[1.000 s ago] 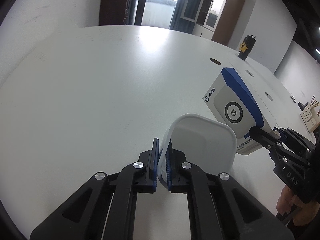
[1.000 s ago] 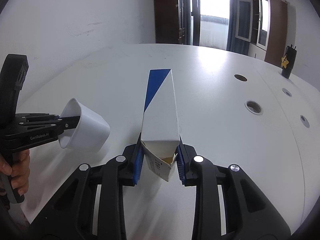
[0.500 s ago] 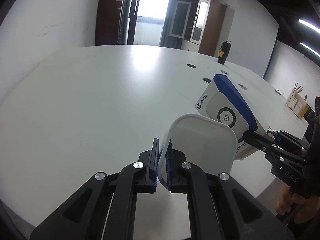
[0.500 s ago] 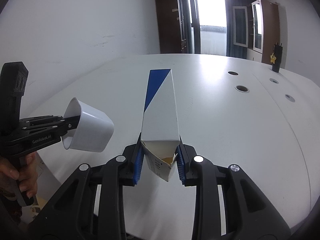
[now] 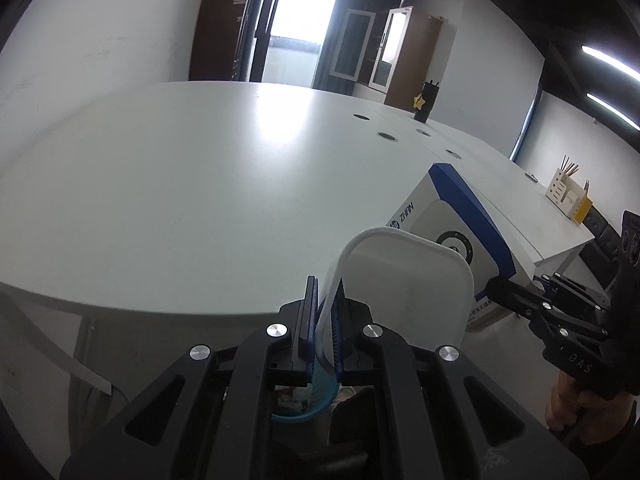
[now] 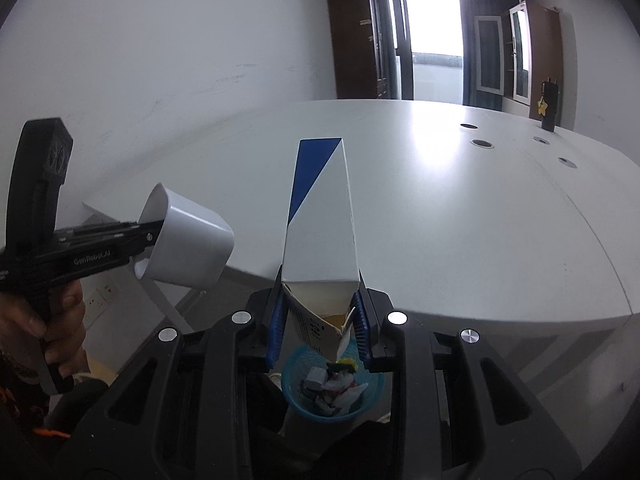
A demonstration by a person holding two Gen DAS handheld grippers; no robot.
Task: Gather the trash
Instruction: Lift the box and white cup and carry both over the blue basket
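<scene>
Now the box (image 6: pixel 320 232) is pinched tight by the right gripper (image 6: pixel 319 316) above the bin (image 6: pixel 332 394); the cup (image 5: pixel 404 280) is clamped by the left gripper (image 5: pixel 324 332) beside the bin. Dropped early, either could miss.

Beyond you, the white bench (image 5: pixel 208 184) carries a black holder with a yellow star (image 5: pixel 425 101); a wooden organizer (image 5: pixel 565 196) sits farther right.

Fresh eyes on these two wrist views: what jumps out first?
The blue-and-white carton clamped in the right tongs, open end down, over the blue trash basket already holding crumpled scraps. To its left, the left tongs pinch the rim of a white plastic cup, held off the white table.
</scene>
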